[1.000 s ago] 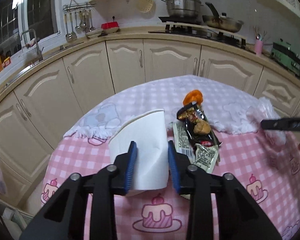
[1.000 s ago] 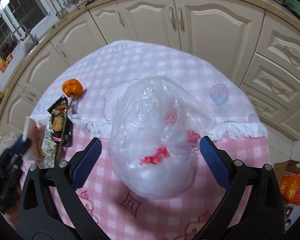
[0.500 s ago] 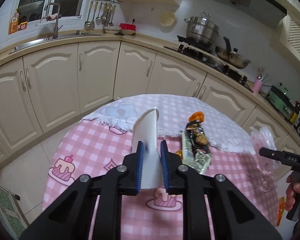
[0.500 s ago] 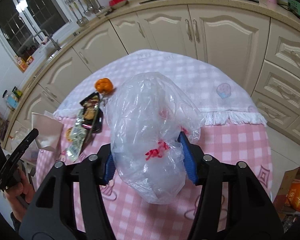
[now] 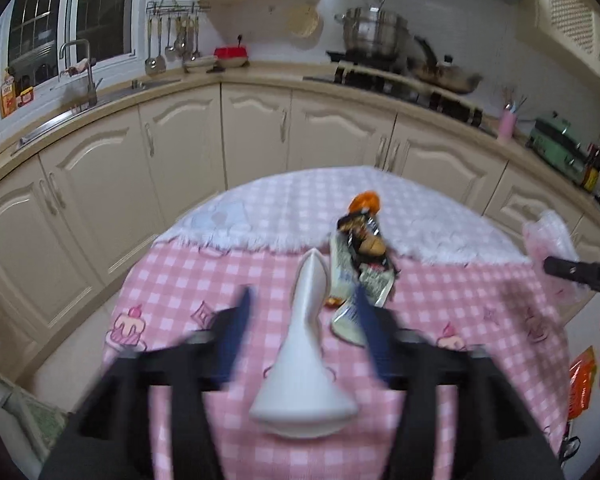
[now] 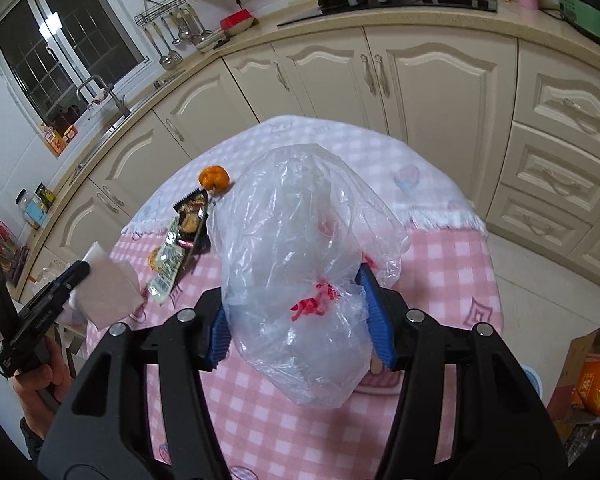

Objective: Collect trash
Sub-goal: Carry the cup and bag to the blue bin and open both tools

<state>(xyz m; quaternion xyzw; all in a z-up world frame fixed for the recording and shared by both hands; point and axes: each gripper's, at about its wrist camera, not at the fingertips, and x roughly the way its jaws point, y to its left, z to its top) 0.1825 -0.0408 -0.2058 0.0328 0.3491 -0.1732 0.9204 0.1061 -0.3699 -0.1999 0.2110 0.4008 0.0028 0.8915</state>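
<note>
My left gripper (image 5: 300, 304) is open and blurred with motion. A flattened white paper cup (image 5: 306, 344) lies between its blue fingers, loose, over the pink checked table (image 5: 180, 280). The cup also shows in the right wrist view (image 6: 108, 284) beside the left gripper's tip. My right gripper (image 6: 300, 316) is shut on a clear plastic bag (image 6: 300, 248) with red print, held above the table. Snack wrappers (image 5: 362, 264) and an orange peel (image 5: 365, 201) lie in the middle of the table; the right wrist view shows them too (image 6: 180, 248).
Cream kitchen cabinets (image 5: 260, 136) curve behind the table, with a sink (image 5: 80, 80) at the left and a hob with pots (image 5: 380, 40) at the back. A cardboard box with orange packs (image 6: 592, 376) stands on the floor at the right.
My left gripper has opened and let go of the paper cup, which now sits loose between the fingers. My right gripper keeps hold of the bag, lifted slightly.
</note>
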